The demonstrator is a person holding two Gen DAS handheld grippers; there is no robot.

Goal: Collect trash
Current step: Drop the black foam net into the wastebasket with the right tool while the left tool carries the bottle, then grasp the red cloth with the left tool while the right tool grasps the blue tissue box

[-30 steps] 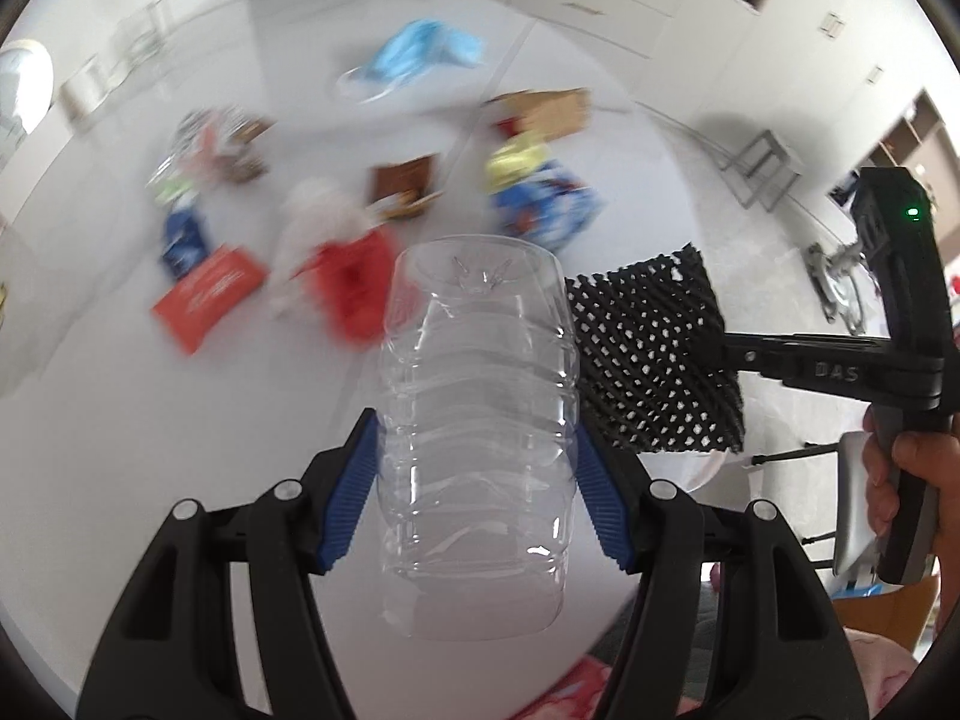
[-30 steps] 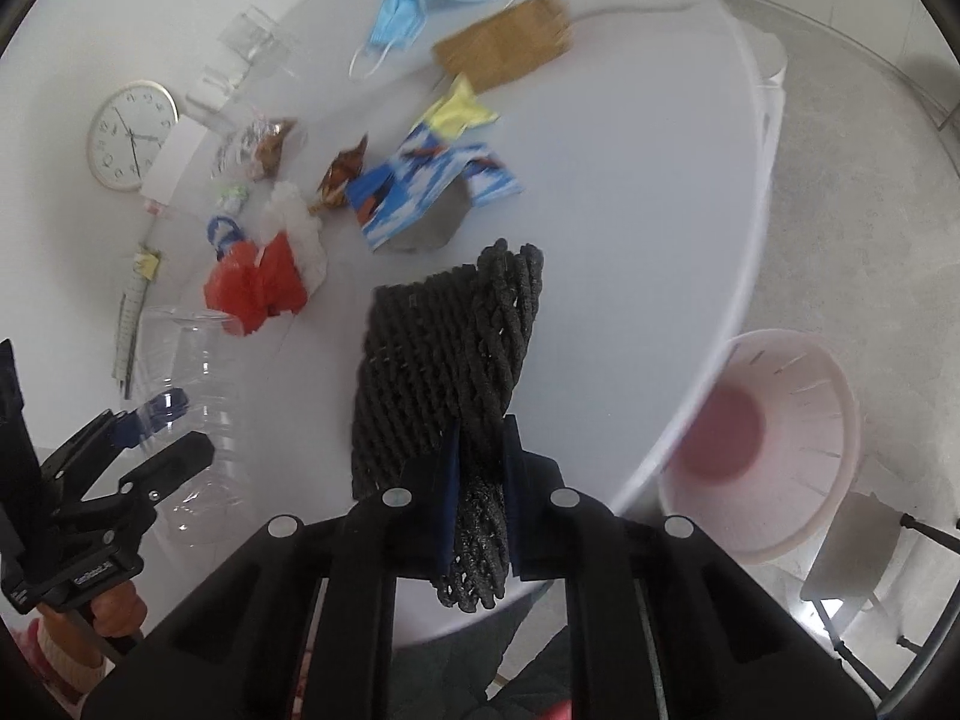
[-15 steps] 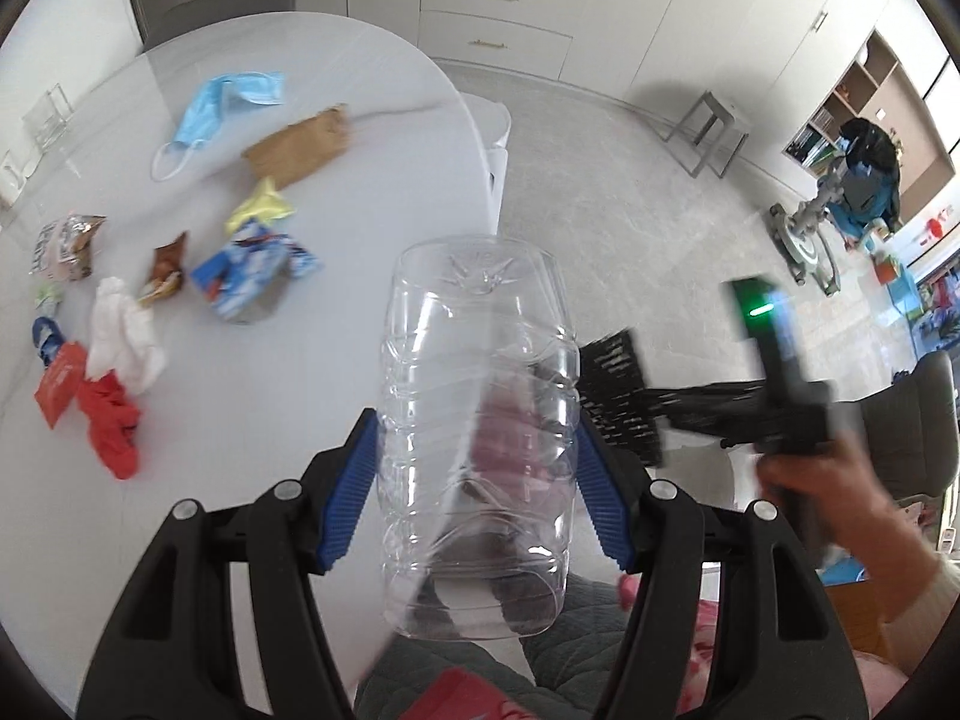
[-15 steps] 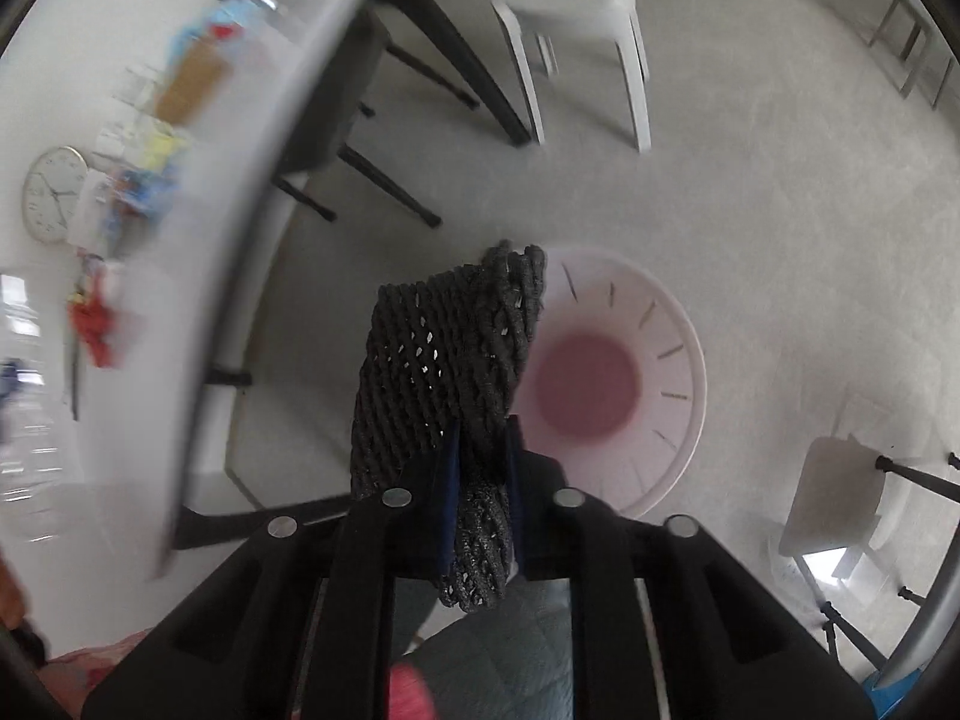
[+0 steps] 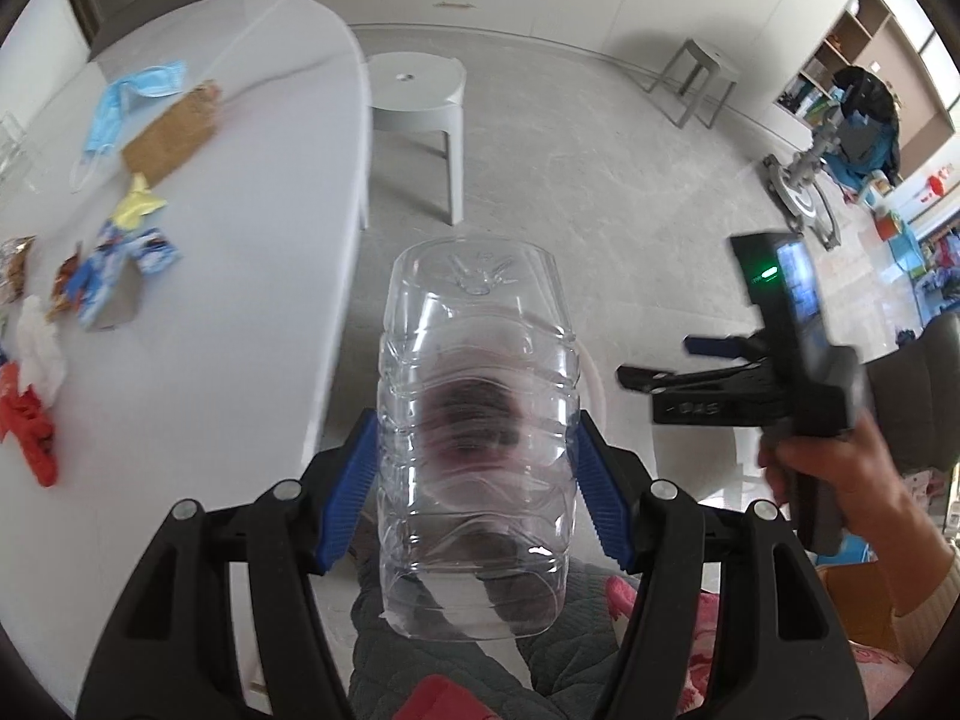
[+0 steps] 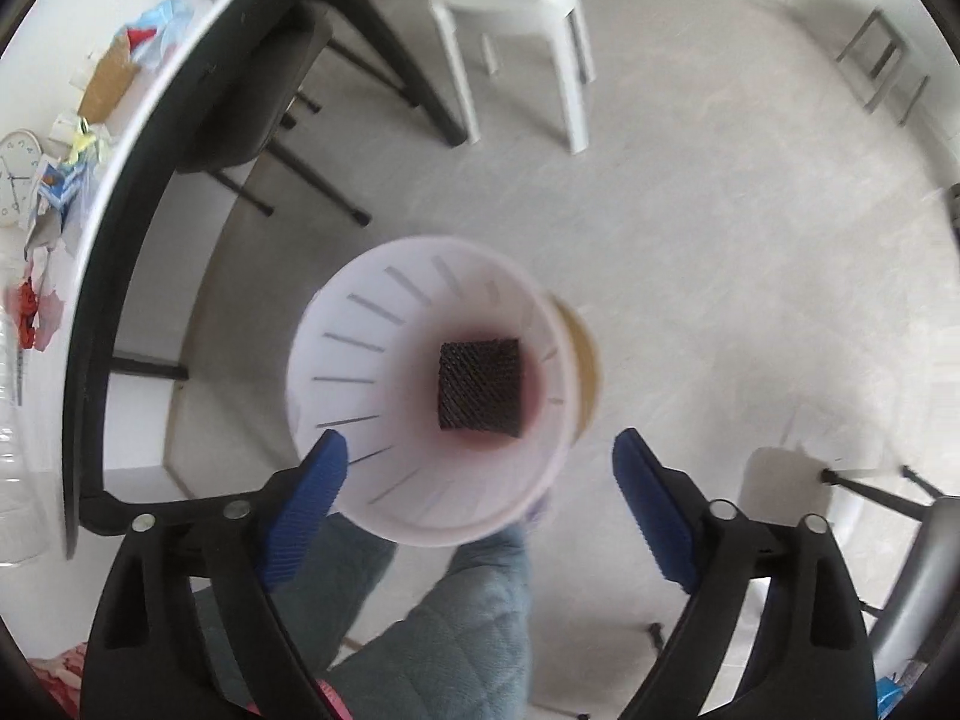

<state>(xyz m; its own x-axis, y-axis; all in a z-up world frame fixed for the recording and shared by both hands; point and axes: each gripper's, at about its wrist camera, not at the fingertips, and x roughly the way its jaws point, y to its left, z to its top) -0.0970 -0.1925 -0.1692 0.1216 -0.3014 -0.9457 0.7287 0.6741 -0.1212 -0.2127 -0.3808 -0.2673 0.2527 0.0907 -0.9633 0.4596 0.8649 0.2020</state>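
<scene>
A white stool (image 5: 414, 90) stands beside the table (image 5: 240, 192) — wall clock (image 6: 15, 177) further off.

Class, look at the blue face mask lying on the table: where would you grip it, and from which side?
Grip the bunched middle of the face mask, coming straight down from above. It lies flat and limp on the table, so only its raised folds offer a gripper something to pinch; the thin ear loop would likely slip.
</scene>
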